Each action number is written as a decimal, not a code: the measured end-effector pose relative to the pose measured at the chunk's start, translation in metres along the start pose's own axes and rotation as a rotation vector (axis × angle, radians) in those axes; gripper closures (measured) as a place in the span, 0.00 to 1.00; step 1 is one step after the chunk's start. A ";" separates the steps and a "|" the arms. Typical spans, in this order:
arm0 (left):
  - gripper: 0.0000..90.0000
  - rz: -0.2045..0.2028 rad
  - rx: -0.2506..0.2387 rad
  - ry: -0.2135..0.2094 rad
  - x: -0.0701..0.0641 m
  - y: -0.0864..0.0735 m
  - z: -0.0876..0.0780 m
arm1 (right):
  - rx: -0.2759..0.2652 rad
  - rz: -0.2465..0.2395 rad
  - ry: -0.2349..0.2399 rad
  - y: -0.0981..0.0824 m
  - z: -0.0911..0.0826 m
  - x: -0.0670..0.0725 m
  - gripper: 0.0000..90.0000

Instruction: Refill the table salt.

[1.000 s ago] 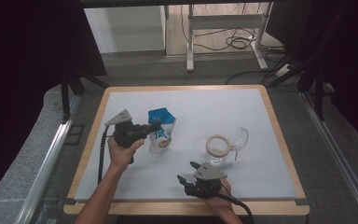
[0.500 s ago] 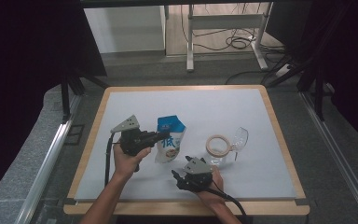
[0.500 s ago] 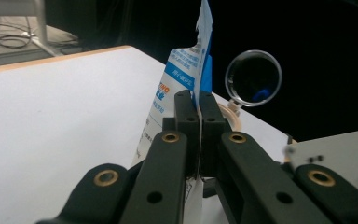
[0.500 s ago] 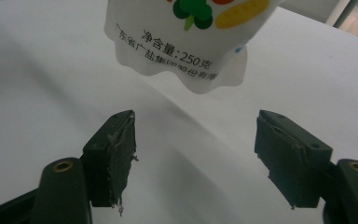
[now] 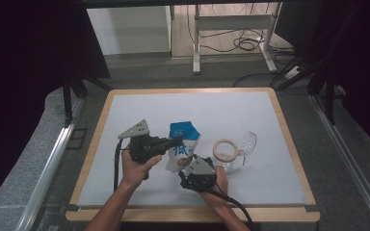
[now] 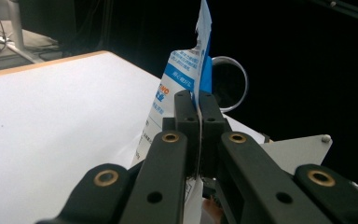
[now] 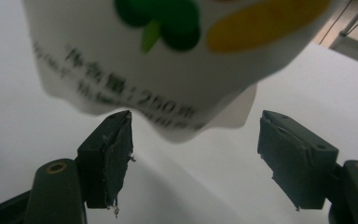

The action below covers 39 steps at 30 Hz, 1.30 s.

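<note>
Dark curtains close off both sides of the room, and a white tabletop (image 5: pixel 125 115) with a pale wooden rim sits in the middle under the high camera. Above its near half a blue and white printed plastic pouch (image 5: pixel 182 150) hangs upright, pinched near its top edge by the left gripper (image 5: pixel 176 141), whose jaws are shut tight on the film, as the left gripper view shows (image 6: pixel 199 105). Just right of the pouch lie a beige roll of tape (image 5: pixel 225 149) and a clear plastic measuring cup (image 5: pixel 244 144), close together. The right gripper (image 7: pixel 193 135) comes up under the pouch's bottom end; its jaws have just been opening and now stand wide, with the rounded bottom corner of the pouch just above them and no pad touching it.

The step in hand looks like taking a second hold on the pouch. Next the right jaws need to rise around that bottom corner and close on it while the left keeps the top steady.
</note>
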<state>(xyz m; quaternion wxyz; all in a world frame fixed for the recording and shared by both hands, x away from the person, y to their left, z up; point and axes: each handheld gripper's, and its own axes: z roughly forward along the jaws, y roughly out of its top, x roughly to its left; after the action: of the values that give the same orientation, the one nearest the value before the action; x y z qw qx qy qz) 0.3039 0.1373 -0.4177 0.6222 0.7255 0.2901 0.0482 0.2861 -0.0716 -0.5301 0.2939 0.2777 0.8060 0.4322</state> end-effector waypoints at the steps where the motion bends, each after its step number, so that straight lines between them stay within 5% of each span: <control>1: 1.00 -0.002 0.001 -0.003 0.000 0.000 0.001 | -0.008 0.001 0.002 0.000 0.000 0.000 0.30; 19: 1.00 -0.041 0.053 -0.040 0.010 0.005 0.019 | -0.046 -0.075 0.005 0.000 -0.002 0.005 0.45; 39: 1.00 -0.029 0.142 -0.054 0.011 0.013 0.046 | -0.032 -0.032 0.021 -0.006 -0.008 0.003 0.47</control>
<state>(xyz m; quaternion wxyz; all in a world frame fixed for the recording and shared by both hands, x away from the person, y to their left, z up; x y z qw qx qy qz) 0.3376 0.1015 -0.4188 0.5774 0.7647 0.2862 -0.0011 0.2771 -0.0763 -0.5324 0.2966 0.2555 0.8063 0.4434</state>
